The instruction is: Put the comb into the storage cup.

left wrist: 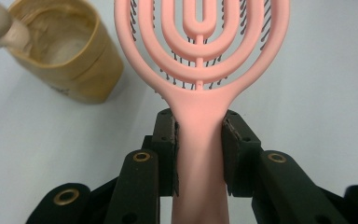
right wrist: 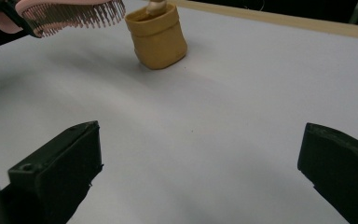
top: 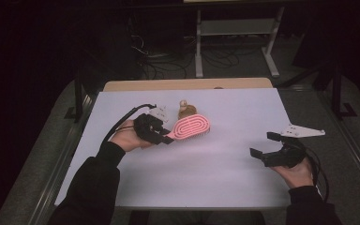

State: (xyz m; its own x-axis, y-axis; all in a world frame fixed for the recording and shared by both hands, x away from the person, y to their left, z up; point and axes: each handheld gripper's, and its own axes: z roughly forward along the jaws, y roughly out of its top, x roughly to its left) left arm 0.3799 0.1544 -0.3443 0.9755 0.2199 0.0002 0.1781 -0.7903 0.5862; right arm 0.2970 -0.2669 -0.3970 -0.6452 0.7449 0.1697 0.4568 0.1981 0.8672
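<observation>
A pink vented hairbrush (top: 191,127) hangs above the white table, bristles down. My left gripper (top: 168,137) is shut on its handle; in the left gripper view both pads press the handle (left wrist: 199,154) from either side below the looped head (left wrist: 200,37). A tan soft pouch (top: 186,110) with a pale rounded top stands just behind the brush, seen also as the pouch (left wrist: 70,51) and the pouch (right wrist: 157,39). My right gripper (top: 266,145) rests at the right of the table, jaws wide apart with nothing between them, and its view catches the brush bristles (right wrist: 74,16) in the air.
The white table top (top: 215,164) has a wooden strip (top: 187,84) along its far edge. A metal stand (top: 234,37) and cables lie on the dark floor beyond. Bare table lies between the two grippers.
</observation>
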